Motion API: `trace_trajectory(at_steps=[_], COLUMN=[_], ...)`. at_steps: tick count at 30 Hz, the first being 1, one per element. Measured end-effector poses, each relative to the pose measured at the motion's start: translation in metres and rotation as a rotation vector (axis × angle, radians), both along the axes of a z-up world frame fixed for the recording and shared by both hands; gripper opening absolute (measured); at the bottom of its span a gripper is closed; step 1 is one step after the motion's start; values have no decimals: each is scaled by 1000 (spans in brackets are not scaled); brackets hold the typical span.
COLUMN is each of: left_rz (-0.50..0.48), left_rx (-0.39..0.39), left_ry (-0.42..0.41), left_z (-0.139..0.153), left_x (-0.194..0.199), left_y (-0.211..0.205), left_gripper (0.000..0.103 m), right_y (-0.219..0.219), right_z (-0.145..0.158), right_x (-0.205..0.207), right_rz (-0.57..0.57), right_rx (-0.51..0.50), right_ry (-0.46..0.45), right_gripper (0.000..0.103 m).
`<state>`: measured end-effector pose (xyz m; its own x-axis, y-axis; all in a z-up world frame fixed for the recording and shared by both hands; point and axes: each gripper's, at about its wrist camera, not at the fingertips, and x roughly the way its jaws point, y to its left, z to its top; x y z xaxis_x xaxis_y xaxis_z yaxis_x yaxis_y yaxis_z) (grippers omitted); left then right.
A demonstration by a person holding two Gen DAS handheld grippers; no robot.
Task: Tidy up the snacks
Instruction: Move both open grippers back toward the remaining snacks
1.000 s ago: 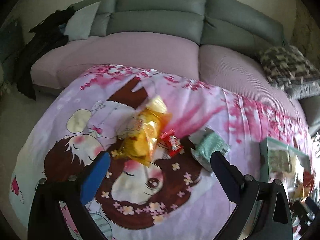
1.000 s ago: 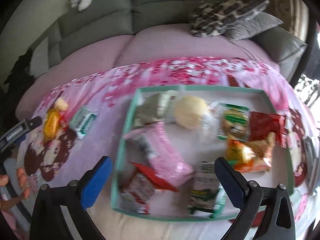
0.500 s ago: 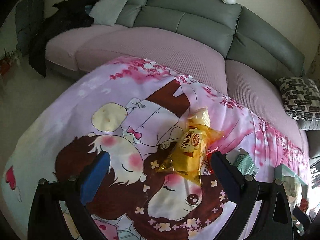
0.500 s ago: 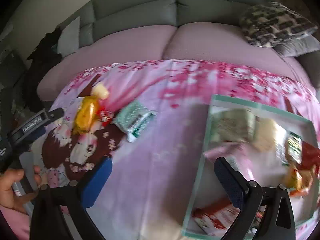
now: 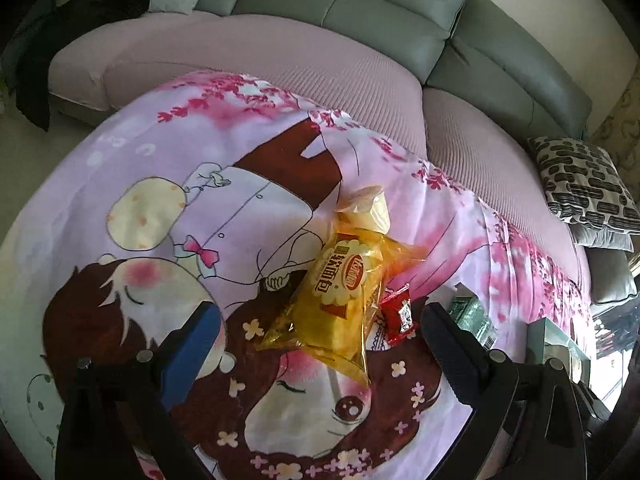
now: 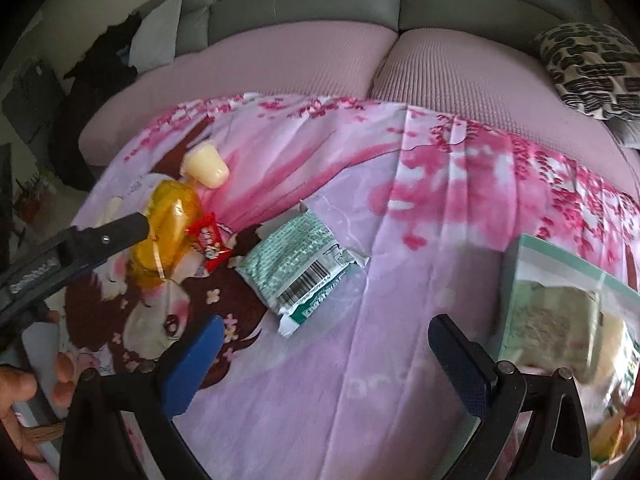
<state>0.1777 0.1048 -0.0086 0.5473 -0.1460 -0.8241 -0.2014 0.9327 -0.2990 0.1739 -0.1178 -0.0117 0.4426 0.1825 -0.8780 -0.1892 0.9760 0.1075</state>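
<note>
A yellow bread packet [image 5: 340, 300] [image 6: 168, 228] lies on the cartoon-print cloth [image 5: 200, 208], just ahead of my open left gripper [image 5: 320, 328], whose jaws straddle its near end without touching. A pale cup-shaped snack [image 5: 368, 208] [image 6: 204, 166] lies beyond it, and a small red candy wrapper [image 5: 398, 314] [image 6: 210, 242] beside it. A green-white packet [image 6: 300, 270] [image 5: 472, 316] lies further right, in front of my open right gripper [image 6: 324, 340]. The teal box [image 6: 568, 300] with several snacks sits at the right.
A pink-and-grey sofa [image 5: 280, 52] curves behind the cloth, with a patterned cushion [image 5: 588, 184] at the right and dark clothing [image 5: 80, 12] at the left. A person's hand [image 6: 36, 384] holds the left gripper's handle at the lower left of the right wrist view.
My left gripper has closed in on the yellow packet. My right gripper has swung left, away from over the teal box, toward the green-white packet.
</note>
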Motion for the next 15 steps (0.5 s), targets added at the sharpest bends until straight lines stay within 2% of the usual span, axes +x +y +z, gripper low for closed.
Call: trace_trajectory(at_steps=[2,5,8,10,15], left_rz=[-5,-14,-23,-24,-34], left_rx=[-2,-9,-32,-49,-83], left_ry=[12,20,31,40,46], left_z=[-4,-9,-15,-18,-23], left_x=[4,8,13,15,18], left_y=[1,1,0,1,1], left_gripper=[97,87,82,67,64], right_y=[4,12,21,27,34], right_z=[-6,-14,-20,-24,-31], right_x=[6,15,23,27,36], right_rz=[21,47,90,113,142], right_rx=[-12,-24,-47,-58,-80], right_ry=[5,20,14,12,4], right_gripper=[103,103,103,103,103])
